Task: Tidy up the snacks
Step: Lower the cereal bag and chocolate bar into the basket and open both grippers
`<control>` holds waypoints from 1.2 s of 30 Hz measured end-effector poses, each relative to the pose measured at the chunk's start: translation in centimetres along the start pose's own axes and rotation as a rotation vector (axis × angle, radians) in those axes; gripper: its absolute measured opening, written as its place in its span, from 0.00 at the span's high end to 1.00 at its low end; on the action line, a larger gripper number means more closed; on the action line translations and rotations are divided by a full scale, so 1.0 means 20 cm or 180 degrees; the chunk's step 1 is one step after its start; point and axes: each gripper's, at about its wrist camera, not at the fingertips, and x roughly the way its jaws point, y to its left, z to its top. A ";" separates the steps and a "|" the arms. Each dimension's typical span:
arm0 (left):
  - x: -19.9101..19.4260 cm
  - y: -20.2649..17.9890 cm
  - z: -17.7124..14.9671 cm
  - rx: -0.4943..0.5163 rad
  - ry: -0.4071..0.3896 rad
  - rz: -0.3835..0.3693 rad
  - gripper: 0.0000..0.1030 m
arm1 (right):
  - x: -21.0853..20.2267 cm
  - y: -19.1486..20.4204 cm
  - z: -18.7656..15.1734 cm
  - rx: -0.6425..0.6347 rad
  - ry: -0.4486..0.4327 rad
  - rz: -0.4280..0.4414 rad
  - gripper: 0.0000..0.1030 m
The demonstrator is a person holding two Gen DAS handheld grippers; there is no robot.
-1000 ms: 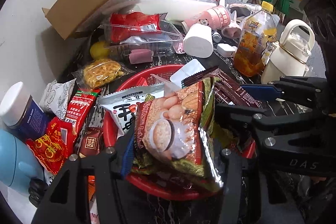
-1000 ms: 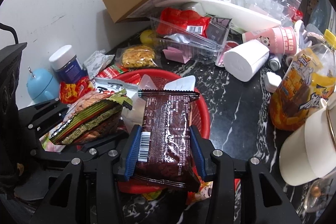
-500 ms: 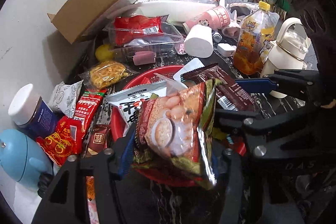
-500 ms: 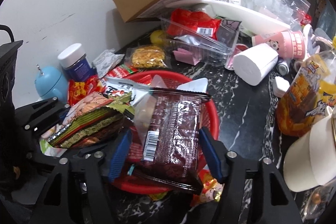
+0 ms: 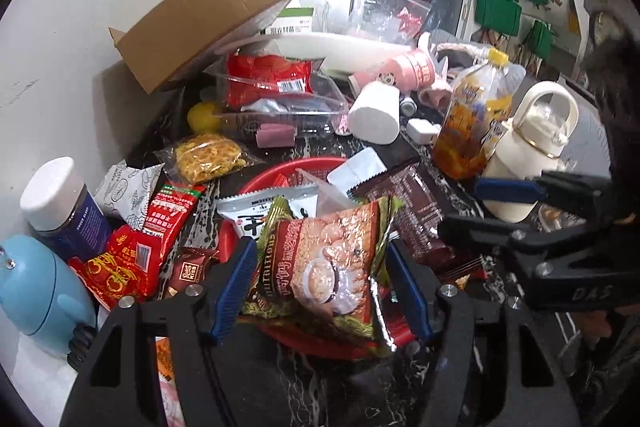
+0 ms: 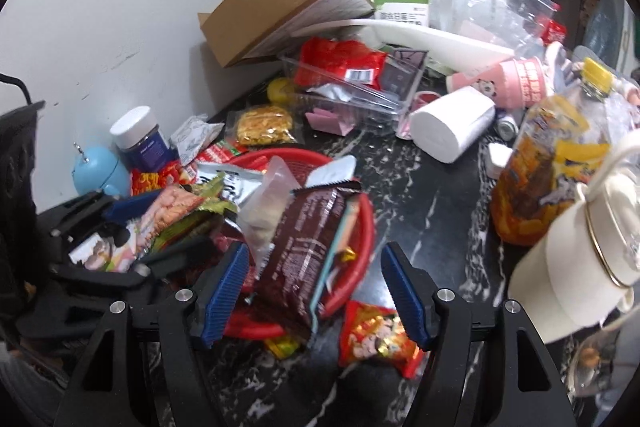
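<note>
A red basket (image 5: 304, 163) (image 6: 368, 227) on the dark marble counter holds a heap of snack packets. A brown-and-green oat cereal packet (image 5: 324, 259) (image 6: 168, 211) lies on the heap between the pads of my left gripper (image 5: 322, 291) (image 6: 160, 231), which is open with a gap on each side. A dark brown wafer packet (image 6: 308, 239) (image 5: 412, 203) rests tilted over the basket's near rim. My right gripper (image 6: 314, 293) (image 5: 480, 209) is open around it, its pads well clear.
Loose snacks (image 5: 128, 267), a blue jar (image 5: 60, 211) and a light blue gadget (image 5: 36, 291) crowd the left. A red packet (image 6: 376, 335) lies by the right gripper. Behind are a cardboard box (image 5: 208, 15), clear tray (image 5: 280, 107), paper roll (image 6: 452, 127), juice bottle (image 6: 548, 163) and cream kettle (image 6: 580, 267).
Both grippers have opened and let go of their packets, which now lie on the basket heap. Both grippers have drawn back and slightly up.
</note>
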 end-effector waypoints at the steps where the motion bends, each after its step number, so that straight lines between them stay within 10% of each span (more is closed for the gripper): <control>1: -0.01 0.00 0.01 -0.0004 -0.0006 0.0006 0.37 | 0.00 0.00 -0.01 -0.0001 0.0013 -0.0018 0.33; 18: -0.13 0.11 0.01 -0.0336 -0.0179 0.0259 0.36 | 0.05 -0.01 -0.06 0.0064 0.0146 -0.0041 0.61; 36: 0.02 0.03 -0.02 -0.0311 0.0111 -0.0066 0.36 | 0.03 -0.02 -0.09 0.0100 0.0163 -0.0032 0.65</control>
